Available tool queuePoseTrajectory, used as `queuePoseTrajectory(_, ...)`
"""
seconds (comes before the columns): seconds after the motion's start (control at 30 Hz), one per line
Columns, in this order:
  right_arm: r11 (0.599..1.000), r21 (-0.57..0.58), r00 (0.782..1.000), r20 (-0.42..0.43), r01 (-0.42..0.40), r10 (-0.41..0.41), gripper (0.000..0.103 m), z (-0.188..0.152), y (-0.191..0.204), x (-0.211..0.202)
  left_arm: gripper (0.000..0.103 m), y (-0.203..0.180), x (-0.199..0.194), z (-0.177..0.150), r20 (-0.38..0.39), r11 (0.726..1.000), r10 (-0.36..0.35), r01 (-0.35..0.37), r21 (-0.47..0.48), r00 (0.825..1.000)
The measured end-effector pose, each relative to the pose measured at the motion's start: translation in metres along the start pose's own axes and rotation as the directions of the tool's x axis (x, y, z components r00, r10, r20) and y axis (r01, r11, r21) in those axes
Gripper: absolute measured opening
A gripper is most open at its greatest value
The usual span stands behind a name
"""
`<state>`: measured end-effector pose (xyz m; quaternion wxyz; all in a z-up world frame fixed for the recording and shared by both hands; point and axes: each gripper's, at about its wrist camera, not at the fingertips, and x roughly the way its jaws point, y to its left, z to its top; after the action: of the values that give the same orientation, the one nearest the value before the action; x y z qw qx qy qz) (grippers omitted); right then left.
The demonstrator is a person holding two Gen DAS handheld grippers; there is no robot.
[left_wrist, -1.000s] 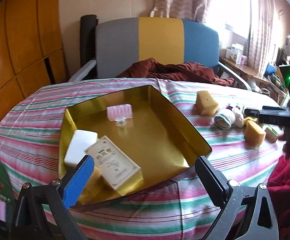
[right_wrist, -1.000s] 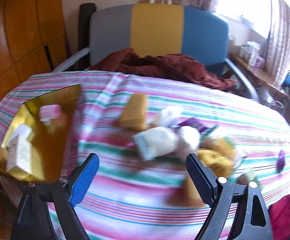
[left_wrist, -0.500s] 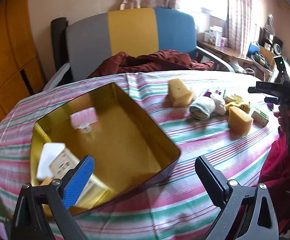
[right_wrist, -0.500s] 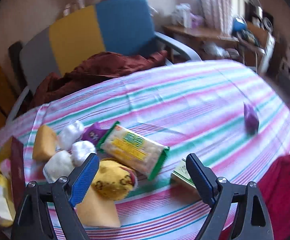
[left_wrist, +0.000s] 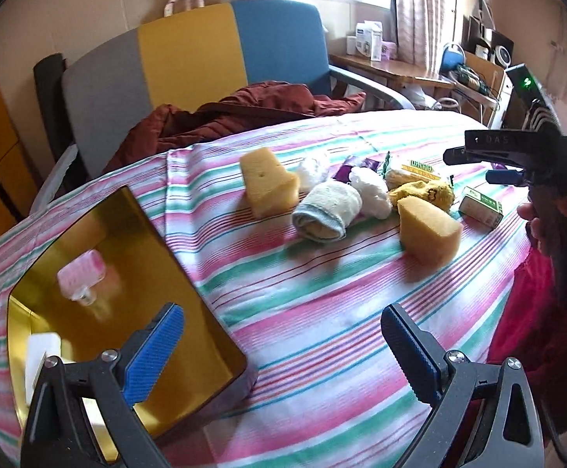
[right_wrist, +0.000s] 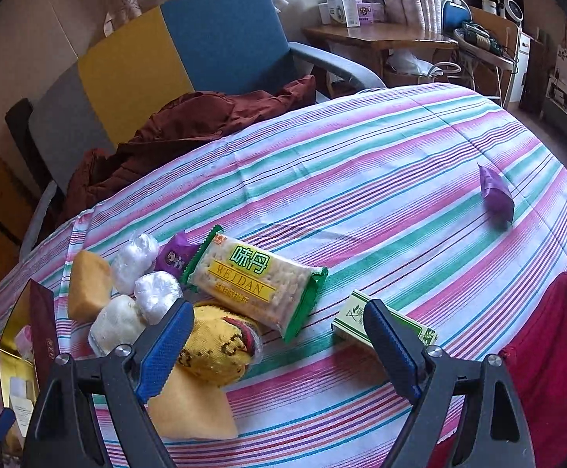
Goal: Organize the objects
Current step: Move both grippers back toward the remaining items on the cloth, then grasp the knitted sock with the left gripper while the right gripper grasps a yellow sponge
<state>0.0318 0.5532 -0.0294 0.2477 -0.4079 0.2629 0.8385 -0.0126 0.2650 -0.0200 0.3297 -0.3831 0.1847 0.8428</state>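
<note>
A gold tin box [left_wrist: 189,273] lies at the table's left and holds a pink item [left_wrist: 82,277] and a white block [left_wrist: 41,355]. A pile of objects lies mid-table: two yellow sponges [left_wrist: 269,187] [left_wrist: 427,232], a rolled sock [left_wrist: 328,214], white wads [left_wrist: 371,191], a yellow sock [right_wrist: 221,347], a cracker pack [right_wrist: 256,280] and a small green box [right_wrist: 384,321]. My left gripper [left_wrist: 283,355] is open and empty over the cloth, right of the box. My right gripper [right_wrist: 279,347] is open and empty, above the cracker pack and green box.
A purple packet [right_wrist: 496,195] lies alone at the table's far right. A chair [left_wrist: 189,62] with a dark red garment [left_wrist: 236,113] stands behind the table. A wooden desk [right_wrist: 377,37] with clutter stands by the window. Red cloth [right_wrist: 556,351] hangs at the near right edge.
Both grippers have swung right. The left view has left the gold box and now faces the pile. The right gripper has closed in on the cracker pack and green box. Both stay open.
</note>
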Motion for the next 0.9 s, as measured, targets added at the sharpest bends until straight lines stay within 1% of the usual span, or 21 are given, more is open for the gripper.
queuePoseTrajectory(0.27,0.999,0.031,0.999,-0.03,-0.021,0.022,0.09,0.002,-0.006,0.004,0.102,-0.003,0.034,0.027,-0.047,0.999,-0.031,0.03,-0.031,0.998)
queuePoseTrajectory(0.4,0.998,0.01,0.998,-0.038,-0.059,0.059,0.09,0.001,0.0,0.004,0.102,-0.003,0.055,0.043,-0.077,0.998,-0.045,0.042,-0.049,0.996)
queuePoseTrajectory(0.47,0.998,-0.008,0.997,-0.037,-0.063,0.063,0.09,0.0,0.005,0.003,0.102,-0.004,0.066,0.05,-0.091,0.997,-0.052,0.047,-0.053,0.994)
queuePoseTrajectory(0.57,0.997,-0.01,0.996,-0.044,-0.073,0.072,0.09,0.0,0.005,0.004,0.102,-0.009,0.084,0.059,-0.107,0.998,-0.051,0.048,-0.03,0.993)
queuePoseTrajectory(0.63,0.996,-0.007,0.995,-0.046,-0.091,0.09,0.09,0.0,0.005,0.003,0.102,-0.012,0.099,0.064,-0.129,0.999,-0.035,0.034,-0.01,0.991)
queuePoseTrajectory(0.73,0.989,-0.027,0.988,-0.057,-0.145,0.144,0.089,0.0,0.01,0.002,0.1,-0.016,0.116,0.071,-0.148,0.999,-0.042,0.043,0.003,0.988)
queuePoseTrajectory(0.8,0.984,-0.055,0.984,-0.069,-0.168,0.164,0.087,-0.002,0.017,0.002,0.099,-0.02,0.123,0.076,-0.149,0.999,-0.045,0.048,0.016,0.988)
queuePoseTrajectory(0.9,0.975,-0.085,0.976,-0.099,-0.204,0.195,0.081,-0.005,0.025,0.004,0.093,-0.026,0.136,0.083,-0.152,0.997,-0.052,0.06,0.043,0.987)
